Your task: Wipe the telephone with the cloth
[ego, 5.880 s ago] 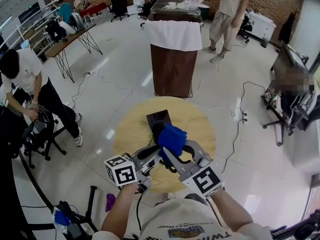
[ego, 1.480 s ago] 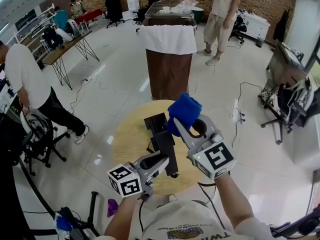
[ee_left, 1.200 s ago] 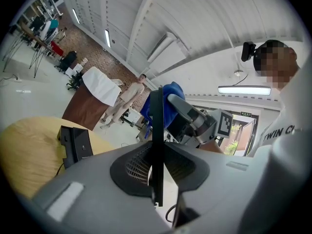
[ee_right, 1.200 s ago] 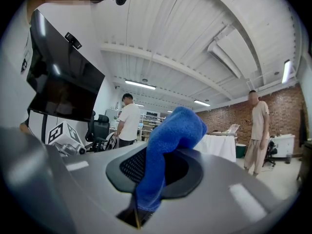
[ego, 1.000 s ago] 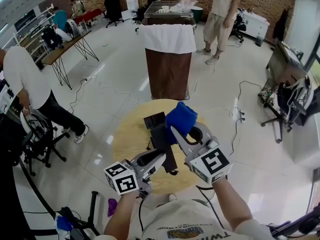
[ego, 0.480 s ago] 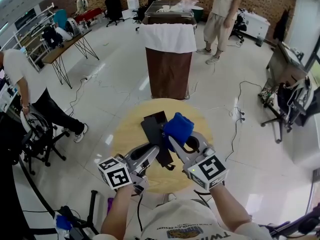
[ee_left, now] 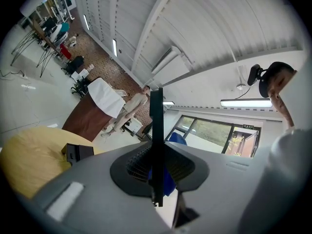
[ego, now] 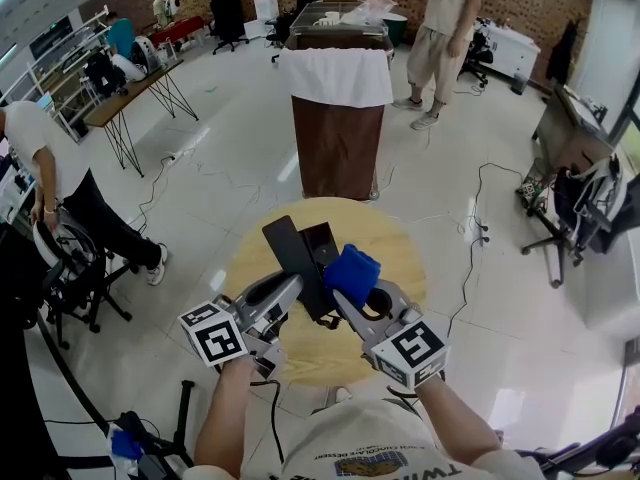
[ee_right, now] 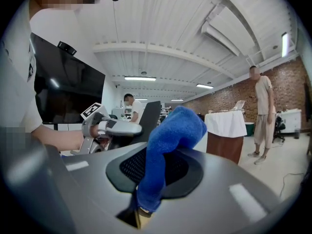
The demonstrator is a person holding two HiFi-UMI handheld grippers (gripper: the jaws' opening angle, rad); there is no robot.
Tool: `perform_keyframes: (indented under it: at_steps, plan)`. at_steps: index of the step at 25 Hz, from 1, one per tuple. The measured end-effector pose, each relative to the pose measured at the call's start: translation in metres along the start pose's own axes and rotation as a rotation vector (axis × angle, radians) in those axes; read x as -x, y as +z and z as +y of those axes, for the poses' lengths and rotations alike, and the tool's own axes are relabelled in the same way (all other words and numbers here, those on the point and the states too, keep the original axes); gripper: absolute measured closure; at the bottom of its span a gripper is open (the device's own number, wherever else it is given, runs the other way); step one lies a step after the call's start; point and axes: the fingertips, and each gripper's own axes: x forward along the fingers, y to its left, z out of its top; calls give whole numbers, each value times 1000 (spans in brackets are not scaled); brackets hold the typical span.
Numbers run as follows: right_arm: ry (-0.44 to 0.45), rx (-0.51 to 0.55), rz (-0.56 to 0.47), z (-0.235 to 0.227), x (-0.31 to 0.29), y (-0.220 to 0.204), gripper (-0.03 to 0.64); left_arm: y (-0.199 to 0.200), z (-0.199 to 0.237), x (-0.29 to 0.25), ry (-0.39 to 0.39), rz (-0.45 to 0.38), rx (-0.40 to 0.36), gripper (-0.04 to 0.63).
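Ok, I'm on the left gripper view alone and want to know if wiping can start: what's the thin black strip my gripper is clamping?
Observer: The head view shows it's the telephone handset, a flat black slab that you see edge-on, held by the left gripper above the round table.
Operator: And the blue behind it?
Observer: That's the blue cloth, clamped in the right gripper. The right gripper view shows it bunched between the jaws.
Operator: Is it touching the handset?
Observer: In the head view the cloth sits right against the handset's right side, but I cannot confirm real contact.
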Motion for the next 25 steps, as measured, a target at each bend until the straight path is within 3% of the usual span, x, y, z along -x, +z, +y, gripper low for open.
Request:
perform_keyframes:
  at_steps: [4, 7, 15, 25]
  plan:
    - [4, -33, -4, -3, -1, -3, 555, 1, -3, 1, -33, 18, 0, 534]
    - [7, -131, 21, -18, -3, -12, 555, 5, -9, 2, -80, 27, 11, 534]
    - [183, -437, 30, -11, -17, -18, 555, -4, -24, -1, -166, 90, -5, 534]
    - [244, -558, -7, -13, -27, -11, 556, -21, -26, -2, -196, 134, 11, 534]
